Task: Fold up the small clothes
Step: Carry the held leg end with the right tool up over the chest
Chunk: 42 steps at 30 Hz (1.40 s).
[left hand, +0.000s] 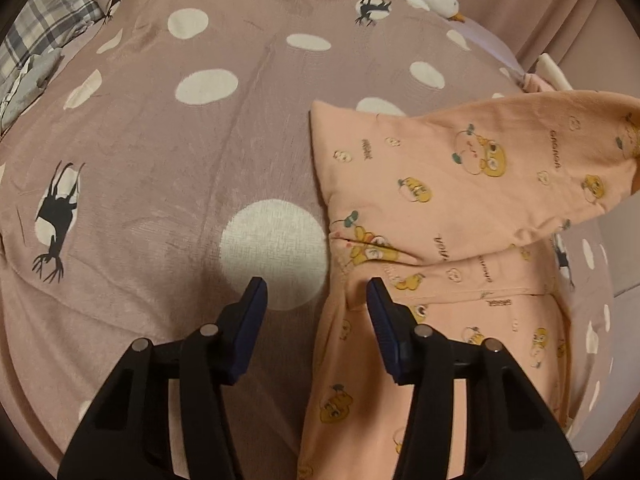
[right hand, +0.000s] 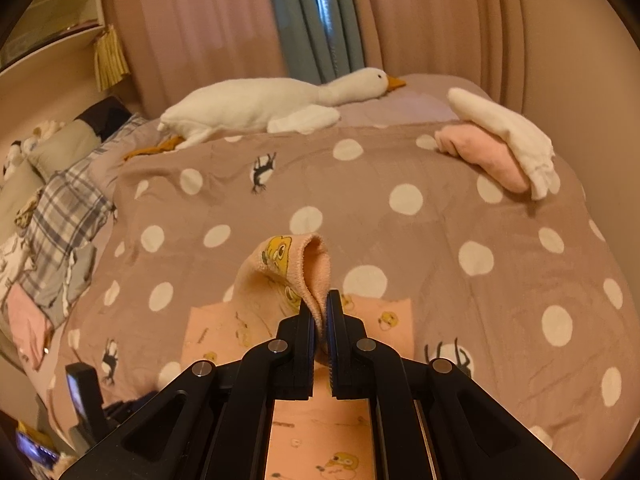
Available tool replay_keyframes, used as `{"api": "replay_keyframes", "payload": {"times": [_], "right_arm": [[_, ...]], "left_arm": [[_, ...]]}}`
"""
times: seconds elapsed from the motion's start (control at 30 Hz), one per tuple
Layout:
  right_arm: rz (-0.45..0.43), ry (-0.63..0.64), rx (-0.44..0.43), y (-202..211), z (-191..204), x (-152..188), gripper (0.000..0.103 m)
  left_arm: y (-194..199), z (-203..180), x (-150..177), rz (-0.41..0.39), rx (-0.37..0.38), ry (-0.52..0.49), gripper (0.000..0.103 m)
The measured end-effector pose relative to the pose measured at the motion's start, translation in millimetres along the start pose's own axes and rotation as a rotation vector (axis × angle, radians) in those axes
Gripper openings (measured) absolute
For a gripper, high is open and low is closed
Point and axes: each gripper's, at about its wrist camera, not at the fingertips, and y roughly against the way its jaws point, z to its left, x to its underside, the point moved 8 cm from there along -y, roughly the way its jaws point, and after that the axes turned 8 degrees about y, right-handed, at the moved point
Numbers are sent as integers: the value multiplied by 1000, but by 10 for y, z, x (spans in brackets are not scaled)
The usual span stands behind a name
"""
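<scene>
A small peach garment (left hand: 440, 184) printed with yellow bears lies on the mauve polka-dot bedspread (left hand: 160, 140). One sleeve rises off the bed toward the right edge of the left wrist view. My left gripper (left hand: 316, 292) is open just above the garment's left edge: its right finger is over the cloth, its left finger over a white dot, and neither pad presses on anything. In the right wrist view my right gripper (right hand: 322, 304) is shut on the sleeve's cuff (right hand: 292, 264), which stands up above the fingers. The rest of the garment (right hand: 384, 316) lies flat below.
A white plush goose (right hand: 280, 104) lies along the bed's far side. A stack of pink and white folded clothes (right hand: 492, 148) sits at the far right. Plaid cloth (right hand: 64, 208) and other clothes are heaped at the left. Curtains hang behind the bed.
</scene>
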Motion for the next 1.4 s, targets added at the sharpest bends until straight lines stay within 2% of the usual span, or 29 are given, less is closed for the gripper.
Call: {"api": "replay_keyframes", "payload": {"times": [0.1, 0.17, 0.5, 1.4], "right_arm": [[12, -10, 2, -38, -61, 46, 7], [21, -16, 1, -64, -101, 77, 7], [64, -54, 10, -198, -309, 236, 7], [204, -128, 33, -602, -647, 802, 7]], "left_arm": [[-97, 58, 24, 7, -37, -2, 51], [-124, 83, 28, 1, -36, 9, 53], [-125, 210, -60, -26, -58, 67, 54], [-120, 266, -61, 12, -16, 128, 55]]}}
